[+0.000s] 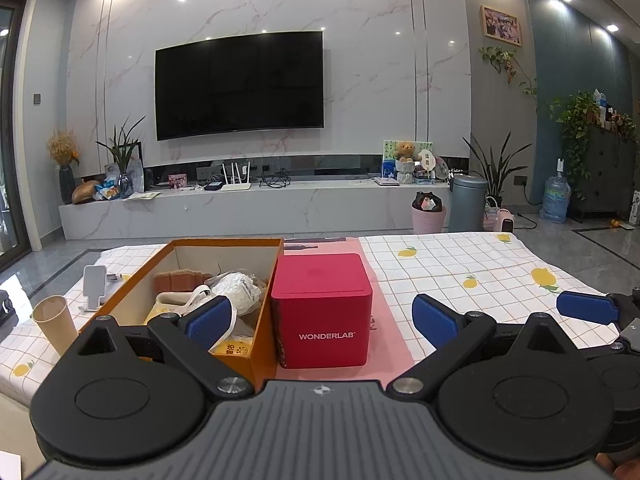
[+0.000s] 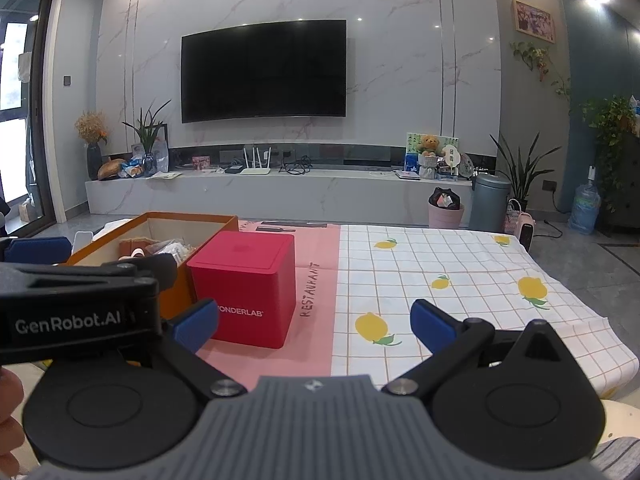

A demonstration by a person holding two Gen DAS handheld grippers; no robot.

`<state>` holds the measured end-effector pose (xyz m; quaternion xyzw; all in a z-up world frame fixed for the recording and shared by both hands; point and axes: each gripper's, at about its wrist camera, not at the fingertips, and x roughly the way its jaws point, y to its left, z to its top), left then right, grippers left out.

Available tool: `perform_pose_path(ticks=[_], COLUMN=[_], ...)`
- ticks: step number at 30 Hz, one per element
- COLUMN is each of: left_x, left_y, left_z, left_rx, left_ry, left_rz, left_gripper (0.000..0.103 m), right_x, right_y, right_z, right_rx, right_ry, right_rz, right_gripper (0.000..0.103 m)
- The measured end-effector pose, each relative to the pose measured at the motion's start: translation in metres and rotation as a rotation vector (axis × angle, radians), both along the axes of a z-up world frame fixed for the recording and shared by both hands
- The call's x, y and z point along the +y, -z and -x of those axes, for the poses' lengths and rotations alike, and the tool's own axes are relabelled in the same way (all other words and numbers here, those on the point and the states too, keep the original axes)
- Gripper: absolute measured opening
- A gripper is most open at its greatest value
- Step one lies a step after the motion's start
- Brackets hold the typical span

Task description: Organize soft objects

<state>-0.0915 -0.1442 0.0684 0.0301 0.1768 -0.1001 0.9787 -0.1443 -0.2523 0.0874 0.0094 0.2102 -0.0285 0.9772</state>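
An open orange box (image 1: 264,344) stands on the table at the left and holds soft items: a white crumpled bag (image 1: 240,290), a brown knitted piece (image 1: 176,280) and a yellow packet (image 1: 236,348). A closed red WONDERLAB cube (image 1: 322,308) stands right beside it. My left gripper (image 1: 322,320) is open and empty, its jaws wide either side of the cube, a little short of it. My right gripper (image 2: 314,324) is open and empty, to the right of the red cube (image 2: 248,284) and orange box (image 2: 172,300). The left gripper body shows at the left of the right wrist view.
A paper cup (image 1: 56,324) and a white phone stand (image 1: 94,286) sit left of the box. The table has a lemon-print cloth (image 1: 480,268) and a pink mat (image 2: 304,320). The table's right edge (image 2: 600,320) is near. TV wall and floor lie beyond.
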Motion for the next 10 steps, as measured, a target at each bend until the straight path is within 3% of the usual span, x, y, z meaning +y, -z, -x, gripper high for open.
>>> perform_pose_path(ticks=[10], left_x=[-0.0030], left_y=[0.0020], left_z=[0.0018], left_rx=[-0.007], left_ry=[-0.004], left_rz=[-0.011], left_gripper=[0.103], right_x=[-0.0003], right_y=[0.0020], right_z=[-0.0001], right_rx=[-0.002], right_ry=[-0.003], right_rz=[-0.011], right_gripper=[0.100])
